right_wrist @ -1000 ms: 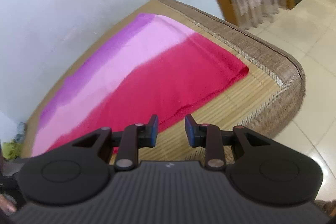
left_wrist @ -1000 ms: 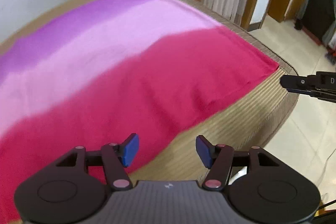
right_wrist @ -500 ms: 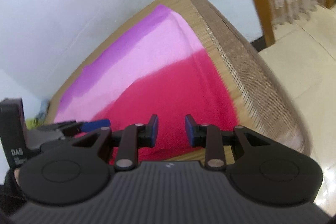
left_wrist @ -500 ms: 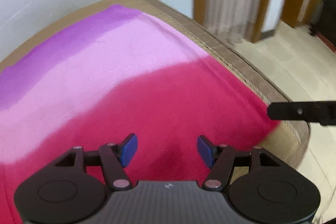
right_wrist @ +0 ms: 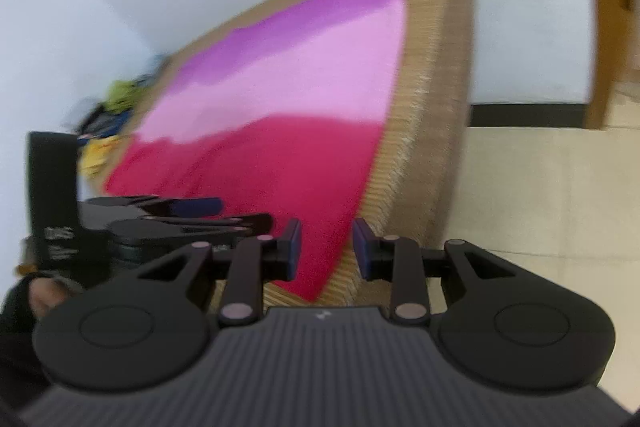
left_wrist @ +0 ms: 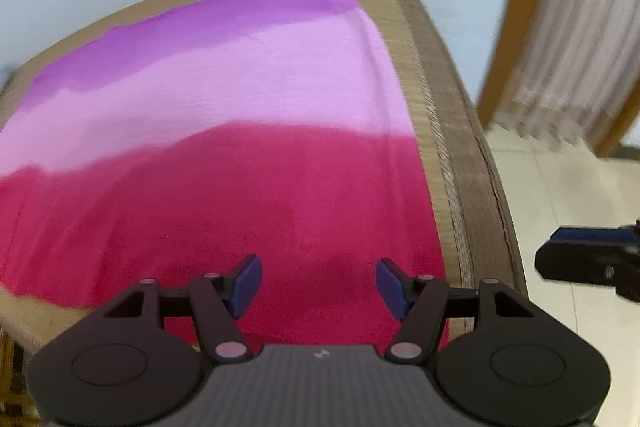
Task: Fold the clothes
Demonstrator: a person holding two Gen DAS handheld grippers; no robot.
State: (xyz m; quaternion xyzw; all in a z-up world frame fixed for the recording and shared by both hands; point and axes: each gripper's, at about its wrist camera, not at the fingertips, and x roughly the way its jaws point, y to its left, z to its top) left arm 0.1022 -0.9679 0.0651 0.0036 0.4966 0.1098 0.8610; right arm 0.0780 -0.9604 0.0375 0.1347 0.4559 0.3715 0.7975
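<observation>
Here, far left in the right wrist view, a blurred heap of yellow-green clothes (right_wrist: 116, 99) by the wall. Nearer, the left claw (left_wrist: 318, 285) spread wide, blue pads (left_wrist: 246, 283) well apart, gripping nothing, hovering over the near red band of the cloth (left_wrist: 224, 155). Cloth spread flat on the woven mat (left_wrist: 436, 131), banded purple far, pale pink in the middle, red near, right edge running just beside the mat's fringed border. Right of that, the right claw (right_wrist: 326, 253) parted by a narrower gap, empty, poised above the cloth's near right corner (right_wrist: 316, 291). Cannot tell whether either claw touches the fabric. Farther right, tiled floor (right_wrist: 540, 195), then a wooden door frame (left_wrist: 508, 11) and pale curtain (left_wrist: 572, 35).
</observation>
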